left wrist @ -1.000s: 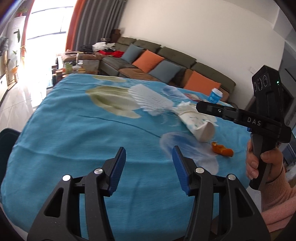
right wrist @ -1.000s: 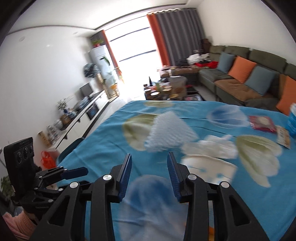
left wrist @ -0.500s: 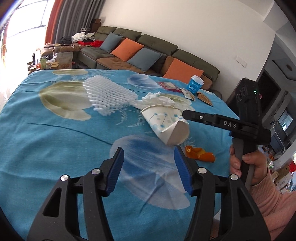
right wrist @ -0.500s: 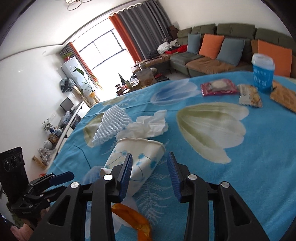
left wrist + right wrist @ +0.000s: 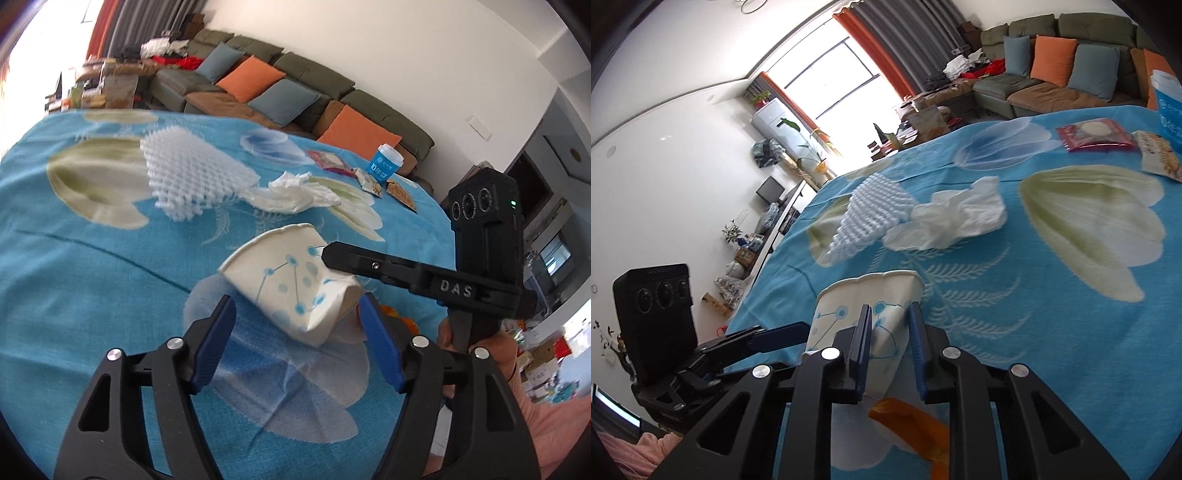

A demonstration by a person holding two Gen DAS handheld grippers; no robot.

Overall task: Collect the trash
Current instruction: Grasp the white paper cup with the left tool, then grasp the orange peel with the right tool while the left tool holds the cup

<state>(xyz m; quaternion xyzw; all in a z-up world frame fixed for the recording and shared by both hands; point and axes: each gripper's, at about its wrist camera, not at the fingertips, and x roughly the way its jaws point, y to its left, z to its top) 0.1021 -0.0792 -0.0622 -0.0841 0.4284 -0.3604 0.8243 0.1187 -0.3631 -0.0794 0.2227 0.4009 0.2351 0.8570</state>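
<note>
A crumpled white paper cup with blue dots lies on its side on the blue flowered tablecloth. My right gripper has the cup between its blue pads, and its jaws are closing, the pads pressing on the cup's wall. In the left wrist view one right fingertip lies over the cup. My left gripper is open and its jaws are opening wider. The cup's crushed end lies between its fingertips without touching the pads.
A white foam net and a crumpled tissue lie beyond the cup. An orange scrap lies under my right gripper. Snack packets and a blue cup stand at the far edge, a sofa behind.
Both grippers have come forward and down to the paper cup. The right jaws have narrowed around it. The left jaws have spread wider around its crushed end.
</note>
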